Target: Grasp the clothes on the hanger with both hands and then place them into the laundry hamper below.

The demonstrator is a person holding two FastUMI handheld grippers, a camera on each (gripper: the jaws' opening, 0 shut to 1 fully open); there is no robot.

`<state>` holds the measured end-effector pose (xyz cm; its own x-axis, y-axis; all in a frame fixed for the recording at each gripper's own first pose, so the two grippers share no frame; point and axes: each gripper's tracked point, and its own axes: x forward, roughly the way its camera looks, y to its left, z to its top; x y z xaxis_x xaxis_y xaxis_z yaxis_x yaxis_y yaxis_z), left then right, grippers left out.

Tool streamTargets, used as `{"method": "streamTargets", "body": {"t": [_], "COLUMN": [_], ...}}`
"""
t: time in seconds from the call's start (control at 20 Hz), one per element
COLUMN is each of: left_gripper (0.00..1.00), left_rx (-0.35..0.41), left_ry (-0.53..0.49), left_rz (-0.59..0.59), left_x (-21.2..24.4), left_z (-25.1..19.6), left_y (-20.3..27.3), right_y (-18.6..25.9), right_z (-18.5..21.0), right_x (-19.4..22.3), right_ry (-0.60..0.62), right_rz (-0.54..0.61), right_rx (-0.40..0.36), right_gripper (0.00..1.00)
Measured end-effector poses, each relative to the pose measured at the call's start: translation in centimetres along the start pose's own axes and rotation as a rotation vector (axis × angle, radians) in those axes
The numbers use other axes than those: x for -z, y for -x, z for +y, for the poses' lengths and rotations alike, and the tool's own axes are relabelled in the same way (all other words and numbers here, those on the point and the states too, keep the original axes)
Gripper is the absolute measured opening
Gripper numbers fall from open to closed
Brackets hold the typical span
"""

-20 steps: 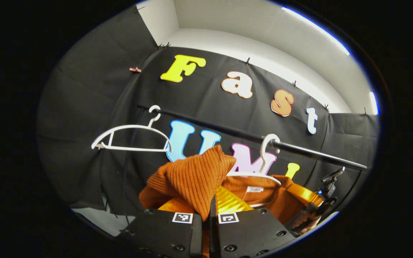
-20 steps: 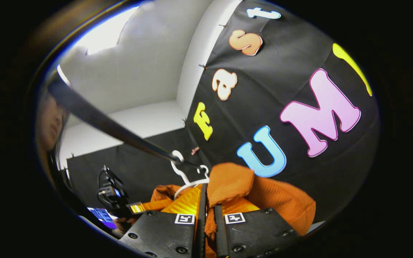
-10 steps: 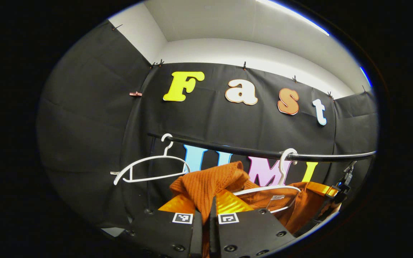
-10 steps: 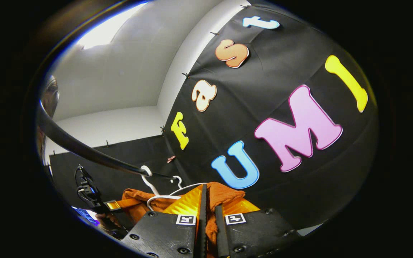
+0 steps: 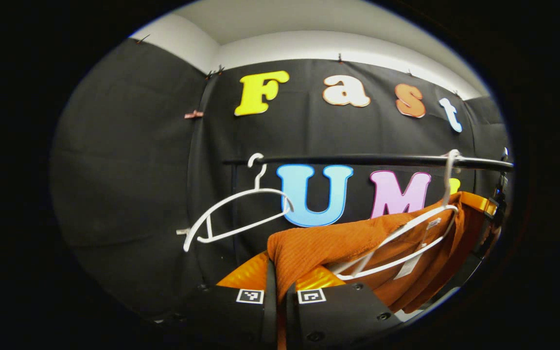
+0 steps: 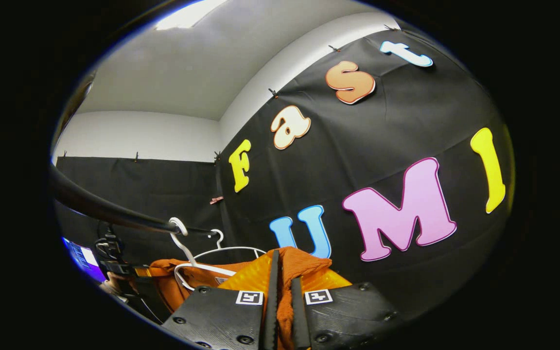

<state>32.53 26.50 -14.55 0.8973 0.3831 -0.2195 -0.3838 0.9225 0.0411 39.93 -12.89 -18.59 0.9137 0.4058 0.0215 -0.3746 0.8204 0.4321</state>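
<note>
Left gripper (image 5: 278,287) clamped on a fold of the orange knit garment (image 5: 338,243), both fingers pressing the ribbed cloth, which rises between the yellow pads (image 5: 246,274) at the bottom of the left gripper view. From there, garment stretched to the right, draped over a white hanger (image 5: 401,238) hooked near the right end of the black rail (image 5: 358,159). Hanger tilted, its left arm dipping low, a white label dangling beneath the collar. Farther left along the rail, a second white hanger (image 5: 234,214), bare and slanted, close to the rail's left end. At the far right edge of the same view, the other gripper gripping the cloth beside the hanger's raised end. In the right gripper view, right gripper (image 6: 281,291) likewise pinched tight on a bunch of the orange knit (image 6: 304,265), cloth squeezed in the narrow slot between the fingers. Beyond it, both hangers (image 6: 202,265) on the rail (image 6: 110,211), and the opposite gripper low at the left edge, gripping the garment's far side. Garment off neither hanger nor rail yet, held up high.
</note>
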Motion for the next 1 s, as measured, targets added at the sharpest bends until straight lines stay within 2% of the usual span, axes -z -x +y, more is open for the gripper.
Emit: {"method": "streamTargets", "body": {"t": [0.15,0.35,0.55,0.7,0.85,1.0], "left_gripper": [0.11,0.11,0.11,0.11,0.11,0.11], "left_rx": [-0.029,-0.028,0.067,0.169,0.224,0.257], "left_ry": [0.069,0.054,0.031,0.111,0.161,0.174], "left_rz": [0.066,0.154,0.216,0.252,0.304,0.345], "left_x": [3.3,8.8,12.2,13.8,15.5,17.0], "left_z": [2.2,1.0,-4.5,-9.0,-12.0,-13.9], "left_y": [-1.5,-1.9,-0.6,0.6,1.4,2.3], "right_y": [-0.3,-0.1,1.4,3.5,5.6,7.2], "right_z": [0.8,-0.2,-4.6,-7.8,-8.8,-7.9], "right_x": [1.5,2.0,2.1,2.9,4.9,8.7], "right_ry": [-0.015,0.004,0.049,0.05,0.041,-0.003], "right_rz": [0.035,0.043,0.048,0.074,0.125,0.217], "right_rx": [-0.006,0.031,0.174,0.279,0.328,0.323], "right_gripper": [0.16,0.17,0.17,0.16,0.16,0.16]}}
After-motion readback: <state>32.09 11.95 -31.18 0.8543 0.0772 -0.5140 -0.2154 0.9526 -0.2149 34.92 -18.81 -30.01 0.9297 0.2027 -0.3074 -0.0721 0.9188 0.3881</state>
